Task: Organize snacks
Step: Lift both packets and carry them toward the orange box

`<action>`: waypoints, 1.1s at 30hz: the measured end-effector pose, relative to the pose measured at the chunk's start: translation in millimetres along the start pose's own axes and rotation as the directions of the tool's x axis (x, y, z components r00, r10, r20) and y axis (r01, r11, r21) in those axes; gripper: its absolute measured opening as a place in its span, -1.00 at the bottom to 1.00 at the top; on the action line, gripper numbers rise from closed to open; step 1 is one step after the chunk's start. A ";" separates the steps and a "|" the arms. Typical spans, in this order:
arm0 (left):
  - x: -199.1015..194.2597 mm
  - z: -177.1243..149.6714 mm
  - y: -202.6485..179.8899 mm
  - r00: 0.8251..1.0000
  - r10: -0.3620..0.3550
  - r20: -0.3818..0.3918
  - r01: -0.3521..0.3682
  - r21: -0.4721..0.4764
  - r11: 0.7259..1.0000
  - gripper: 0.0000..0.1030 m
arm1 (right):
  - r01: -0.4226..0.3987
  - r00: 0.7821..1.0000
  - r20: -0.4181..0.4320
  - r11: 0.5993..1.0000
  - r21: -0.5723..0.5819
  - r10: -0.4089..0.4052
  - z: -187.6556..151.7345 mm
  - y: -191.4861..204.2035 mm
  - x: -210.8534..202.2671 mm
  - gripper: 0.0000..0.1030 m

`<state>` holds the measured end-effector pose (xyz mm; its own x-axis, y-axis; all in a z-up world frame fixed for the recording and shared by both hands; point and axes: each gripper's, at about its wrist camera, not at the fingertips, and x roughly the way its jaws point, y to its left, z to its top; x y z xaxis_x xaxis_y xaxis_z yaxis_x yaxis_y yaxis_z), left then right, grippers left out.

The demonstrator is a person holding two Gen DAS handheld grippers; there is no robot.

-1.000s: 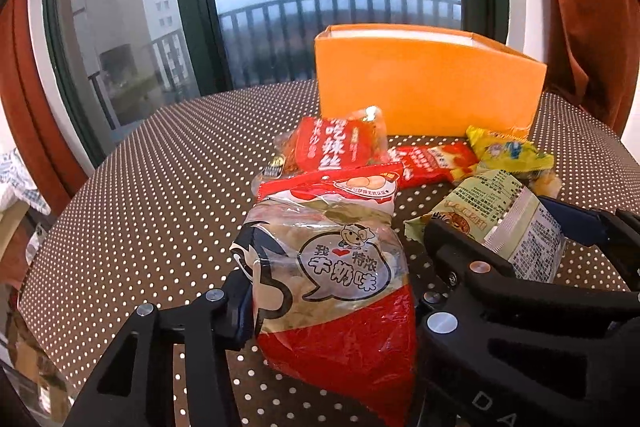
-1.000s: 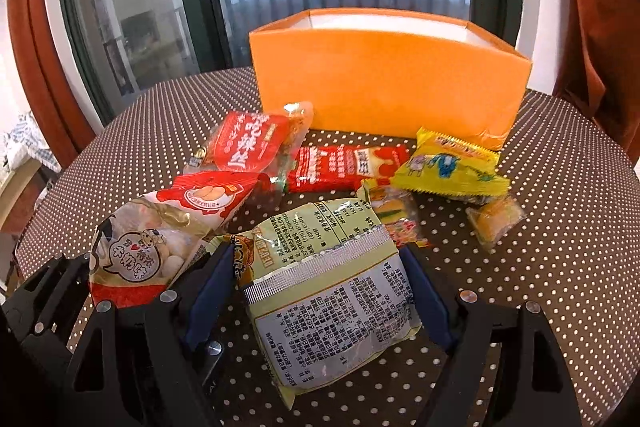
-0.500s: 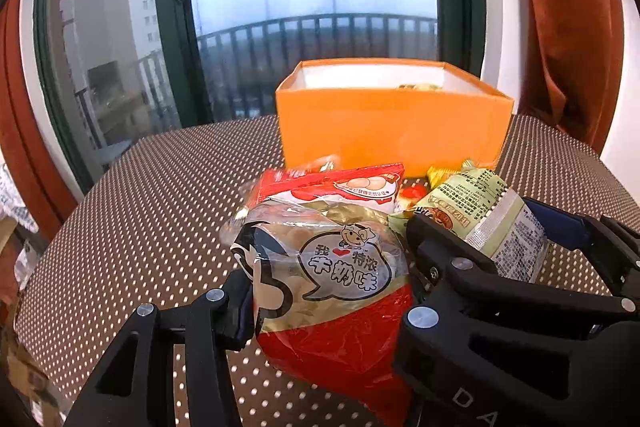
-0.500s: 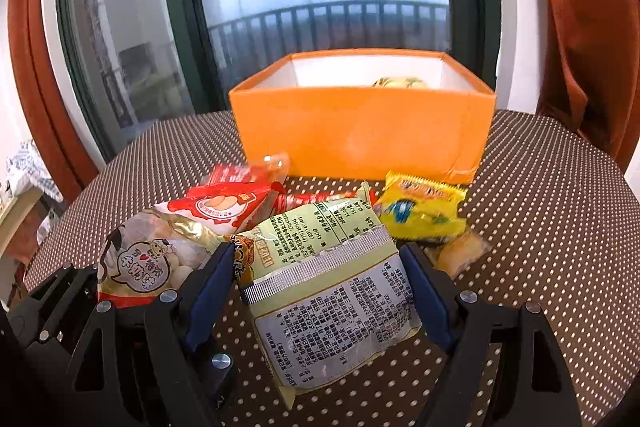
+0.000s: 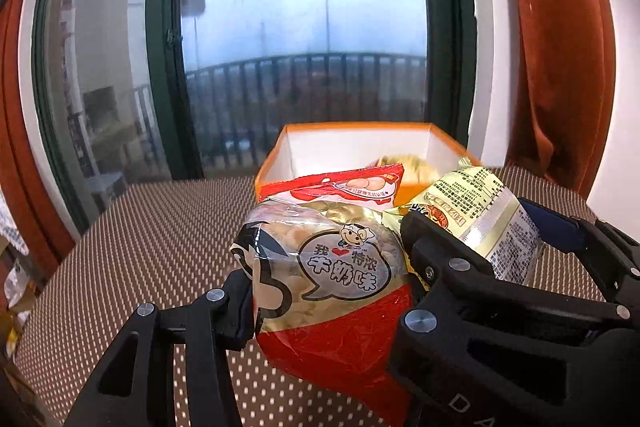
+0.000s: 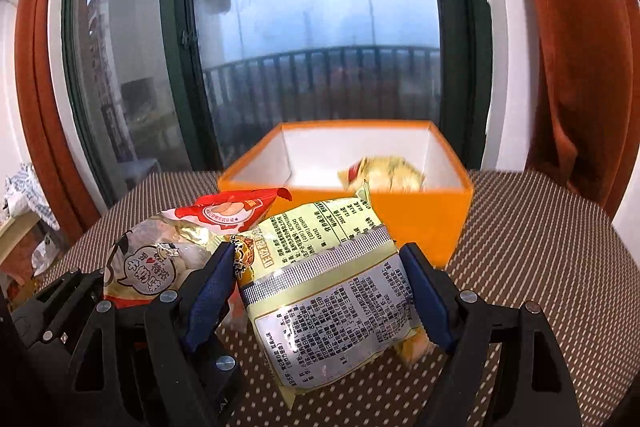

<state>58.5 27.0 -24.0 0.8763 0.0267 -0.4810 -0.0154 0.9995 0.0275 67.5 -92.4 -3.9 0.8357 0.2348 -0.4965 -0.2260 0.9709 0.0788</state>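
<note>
Left tongs (image 5: pixel 328 291) clamp the red-and-gold snack bag (image 5: pixel 324 267); right tongs (image 6: pixel 320 291) clamp the pale green packet (image 6: pixel 332 291). Both bags are held clear of the dotted bench (image 6: pixel 540 247). Orange box (image 6: pixel 400 211) lies straight ahead, upper centre of both views, open top showing one packet inside. Right tongs look nearer; the green packet's long axis points at the box.

Both the left claw (image 5: pixel 328 291) and the right claw (image 6: pixel 320 291) are matte black angular linkages studded with round silver screws, the right's fingers (image 6: pixel 426 297) faced with blue pads.
</note>
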 end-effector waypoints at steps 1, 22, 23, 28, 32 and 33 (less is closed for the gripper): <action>-1.0 5.2 -0.7 1.000 -0.001 0.014 0.001 0.000 1.000 0.03 | 0.000 1.000 0.011 1.000 0.000 0.000 4.4 -1.2 -1.4 0.62; -17.9 99.5 -8.2 0.980 -0.001 0.199 0.000 0.005 1.000 0.03 | -0.002 0.980 0.200 1.000 -0.005 0.003 92.6 -18.4 -17.5 0.62; -17.4 102.8 -7.7 0.979 0.000 0.202 0.000 0.004 1.000 0.03 | -0.002 0.979 0.206 1.000 -0.011 0.004 97.9 -18.5 -16.5 0.62; -12.9 118.5 -6.0 0.975 0.019 0.221 -0.015 -0.017 1.000 0.03 | -0.027 0.975 0.222 1.000 0.002 0.026 113.0 -21.6 -10.3 0.63; -1.0 130.9 -4.7 0.976 0.019 0.218 -0.013 -0.031 0.999 0.03 | -0.041 0.970 0.240 0.999 0.029 0.033 127.2 -24.4 0.1 0.63; 4.0 133.5 -4.5 0.977 0.018 0.211 -0.011 -0.032 0.999 0.03 | -0.043 0.969 0.243 0.999 0.033 0.034 129.1 -24.4 2.6 0.63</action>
<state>126.3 20.4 91.0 0.9579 0.0401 -0.2843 -0.0404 0.9992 0.0047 139.8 -109.5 104.4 0.9243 0.2716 -0.2683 -0.2451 0.9610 0.1284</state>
